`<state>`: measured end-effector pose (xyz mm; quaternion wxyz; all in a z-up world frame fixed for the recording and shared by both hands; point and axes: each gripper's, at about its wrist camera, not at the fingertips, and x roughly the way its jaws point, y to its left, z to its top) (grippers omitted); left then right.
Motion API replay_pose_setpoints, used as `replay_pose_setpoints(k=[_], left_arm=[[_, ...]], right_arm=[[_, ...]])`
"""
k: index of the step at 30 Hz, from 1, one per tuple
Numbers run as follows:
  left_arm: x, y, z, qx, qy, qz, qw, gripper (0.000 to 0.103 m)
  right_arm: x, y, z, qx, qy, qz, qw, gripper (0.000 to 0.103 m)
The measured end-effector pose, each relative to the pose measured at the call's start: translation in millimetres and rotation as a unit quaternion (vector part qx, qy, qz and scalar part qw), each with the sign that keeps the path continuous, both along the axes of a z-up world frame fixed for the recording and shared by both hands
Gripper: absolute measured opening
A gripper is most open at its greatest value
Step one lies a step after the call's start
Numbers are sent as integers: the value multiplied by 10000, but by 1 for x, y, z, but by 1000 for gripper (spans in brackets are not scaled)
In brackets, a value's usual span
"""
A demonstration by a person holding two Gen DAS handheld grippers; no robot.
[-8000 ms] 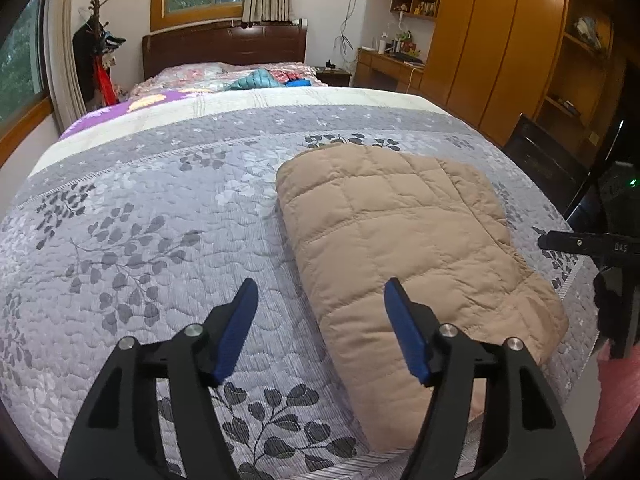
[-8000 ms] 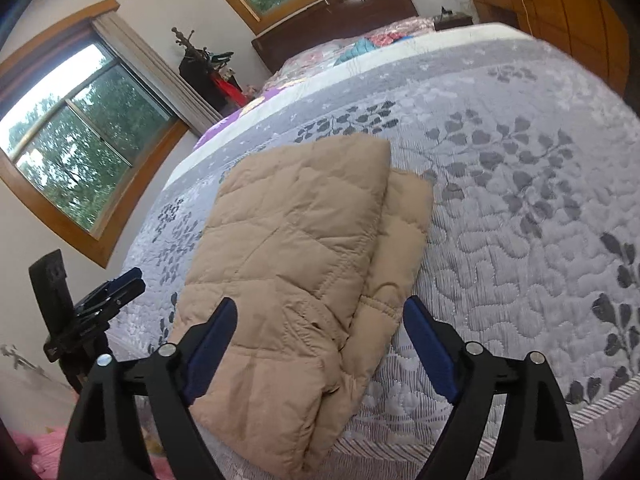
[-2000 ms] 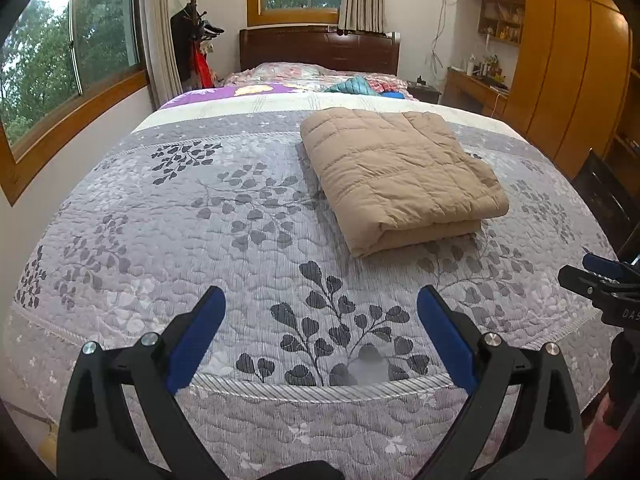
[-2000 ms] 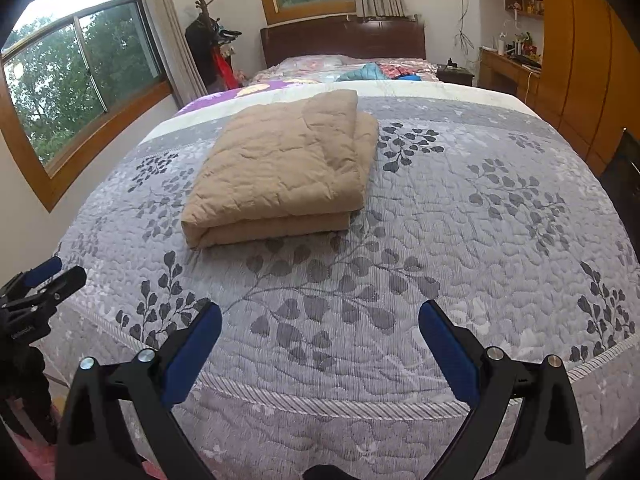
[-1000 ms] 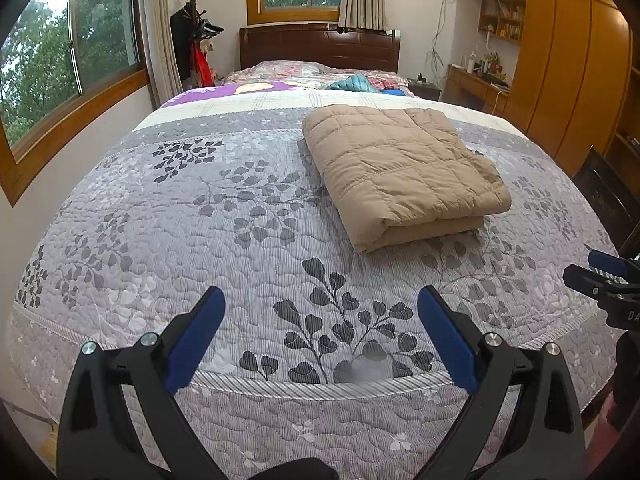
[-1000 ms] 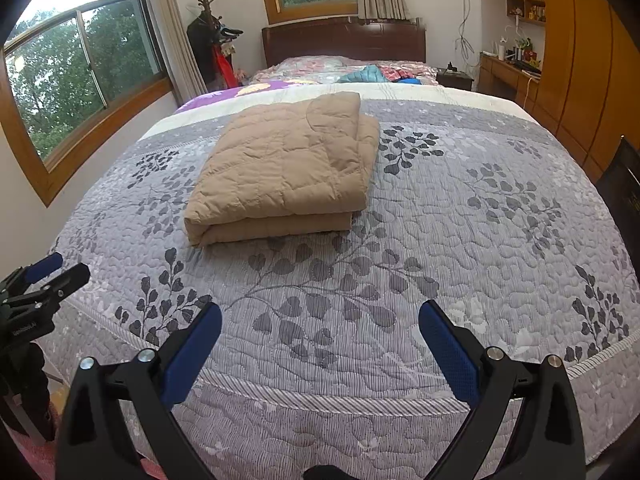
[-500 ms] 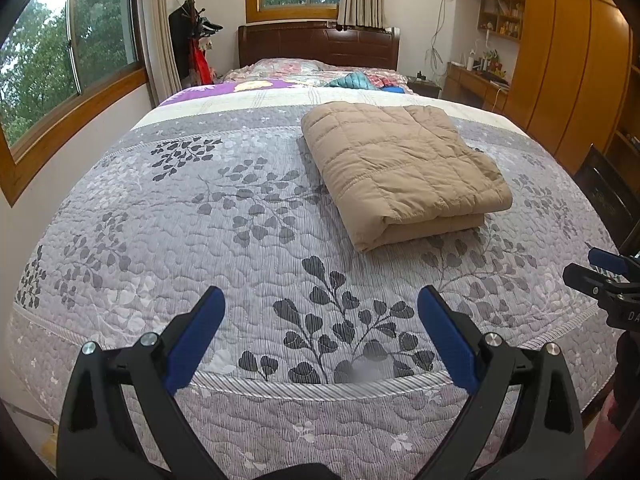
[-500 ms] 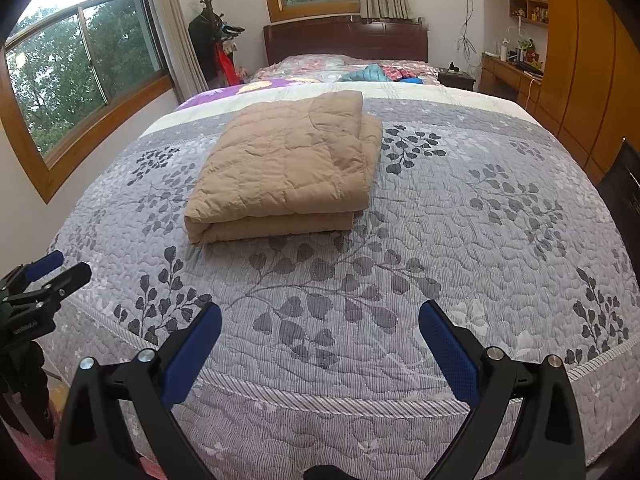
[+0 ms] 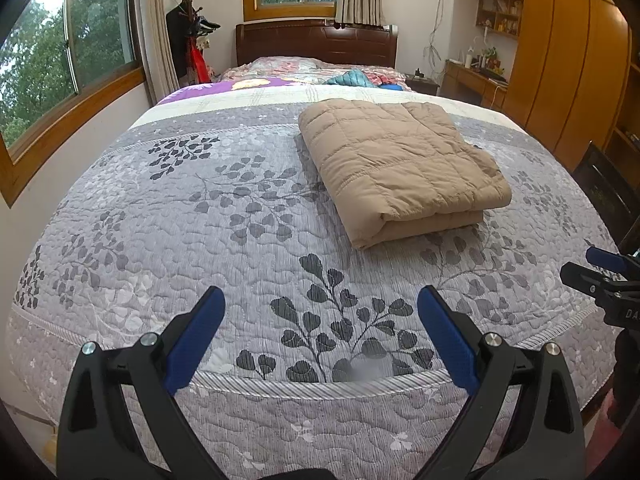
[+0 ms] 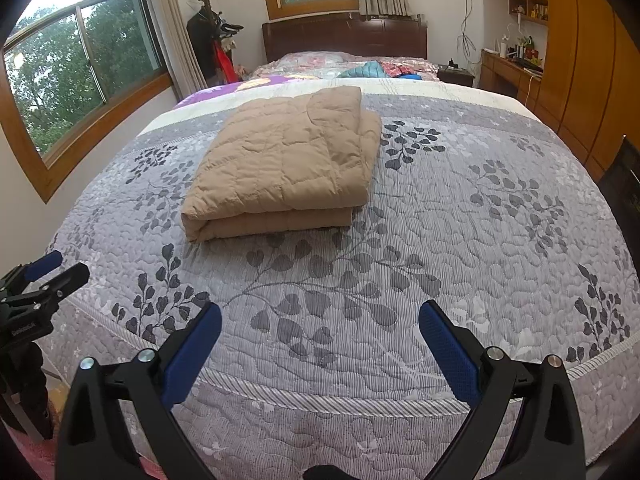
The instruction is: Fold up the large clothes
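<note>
Left wrist, tan quilted coat (image 9: 400,164), folded flat

Both my wrist views look along the bed (image 9: 160,208) from its foot
Left-hand camera sits further left; both share the headboard (image 10: 344,36)

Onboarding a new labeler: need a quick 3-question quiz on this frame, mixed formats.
1. True or false: the left claw is shut on the tan jacket.
2. Multiple choice: where does the jacket lie? A) hanging off the foot edge B) folded flat on the grey quilt, apart from both claws C) on the coat rack
3. Fill in: the right claw hovers near the quilt's foot edge with its jaws ____.

Key: 1 false: it is open and holds nothing. 2 B. 3 open.
</note>
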<state>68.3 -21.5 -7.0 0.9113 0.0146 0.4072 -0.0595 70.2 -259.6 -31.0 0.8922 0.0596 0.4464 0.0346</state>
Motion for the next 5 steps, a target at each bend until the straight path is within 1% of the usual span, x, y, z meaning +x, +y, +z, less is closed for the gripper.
replay_pose_setpoints(k=[5], left_arm=[[1,1,0,-11,24,2,10000,96]], right_arm=[[0,0,0,-4,1,-1,10000,99]])
